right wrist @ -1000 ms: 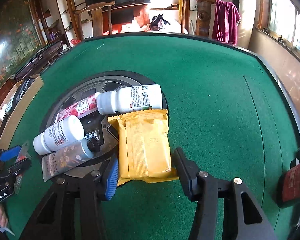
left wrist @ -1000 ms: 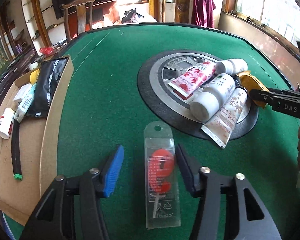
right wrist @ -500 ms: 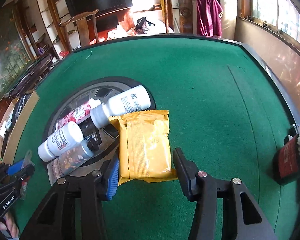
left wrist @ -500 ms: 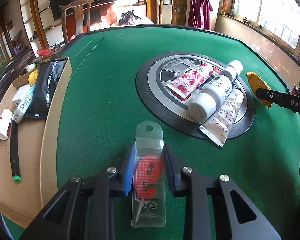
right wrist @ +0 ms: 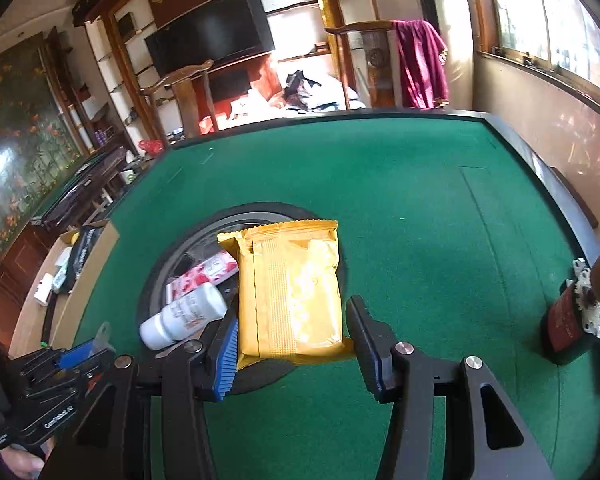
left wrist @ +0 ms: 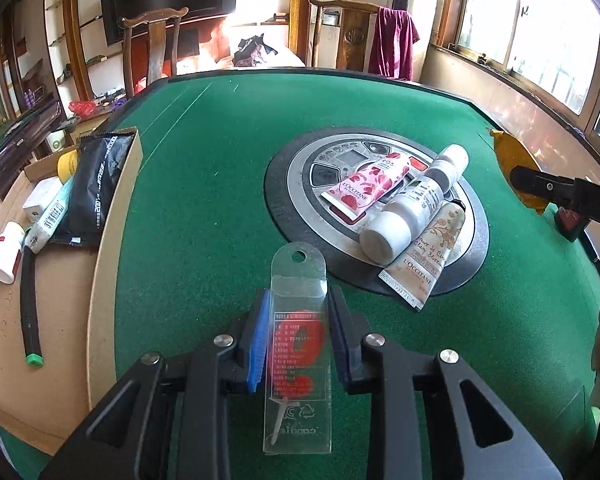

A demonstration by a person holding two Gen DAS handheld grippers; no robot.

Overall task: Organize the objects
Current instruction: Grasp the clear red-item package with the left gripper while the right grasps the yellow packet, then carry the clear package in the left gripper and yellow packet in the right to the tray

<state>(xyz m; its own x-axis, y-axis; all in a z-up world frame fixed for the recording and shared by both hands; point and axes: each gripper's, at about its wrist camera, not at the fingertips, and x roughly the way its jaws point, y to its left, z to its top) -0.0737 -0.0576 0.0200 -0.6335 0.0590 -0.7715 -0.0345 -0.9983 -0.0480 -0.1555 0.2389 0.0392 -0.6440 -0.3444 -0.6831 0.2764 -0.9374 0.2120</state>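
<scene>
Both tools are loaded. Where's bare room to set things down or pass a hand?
Bare felt runs wide between the cardboard box and the round centre panel, and across the far table. Right of the yellow packet, green stays clear up to the red-labelled gadget. Crowded: the panel with both tubes and the bottle, plus the box's far end.

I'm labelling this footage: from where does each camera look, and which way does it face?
Left wrist: sits on the left tongs, facing down across the green felt table; they clamp a clear plastic blister pack.
Right wrist: sits on the right tongs, clamping a yellow foil packet.
Shared: the rose-printed pink tube.
</scene>
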